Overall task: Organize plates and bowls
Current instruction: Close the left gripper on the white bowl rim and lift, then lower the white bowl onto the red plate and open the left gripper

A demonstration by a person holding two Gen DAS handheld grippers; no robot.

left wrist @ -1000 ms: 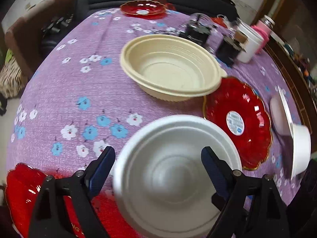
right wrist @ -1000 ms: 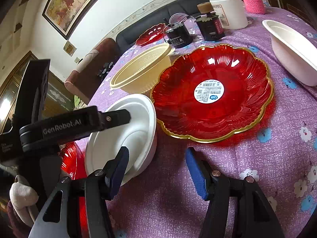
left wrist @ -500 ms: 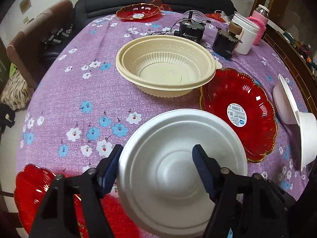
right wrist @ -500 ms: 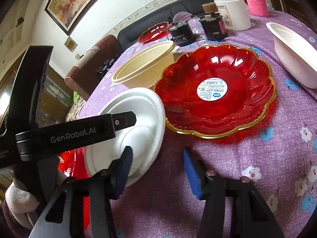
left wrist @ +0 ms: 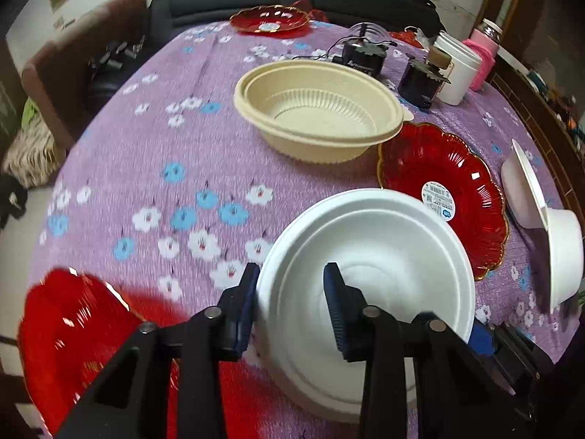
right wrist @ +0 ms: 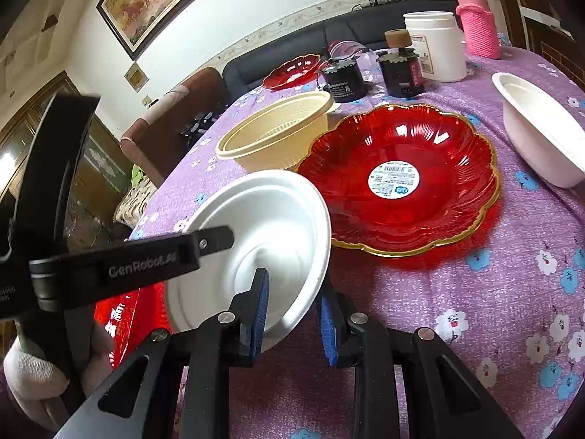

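A white foam bowl (left wrist: pixel 380 256) sits at the near edge of the purple table, tilted. My left gripper (left wrist: pixel 290 305) straddles its left rim, one finger outside and one inside, closing on it. My right gripper (right wrist: pixel 292 314) straddles the bowl's (right wrist: pixel 263 226) right rim the same way. A red plate with a sticker (left wrist: pixel 442 194) (right wrist: pixel 398 179) lies just beyond. A beige bowl (left wrist: pixel 318 109) (right wrist: pixel 278 131) stands behind it. Another white bowl (left wrist: pixel 541 212) (right wrist: pixel 541 131) lies at the right. A red plate (left wrist: pixel 73 336) lies at the near left.
A third red plate (left wrist: pixel 270 18) sits at the far edge. Two dark devices (left wrist: pixel 365 56), a white jar (left wrist: pixel 457 73) and a pink bottle (right wrist: pixel 475 18) stand at the back right. A sofa and chair lie beyond the flowered tablecloth (left wrist: pixel 146 183).
Both grippers have narrowed from wide open and now pinch opposite rims of the white bowl. The left gripper has shifted left, so the bowl sits further right in its view.
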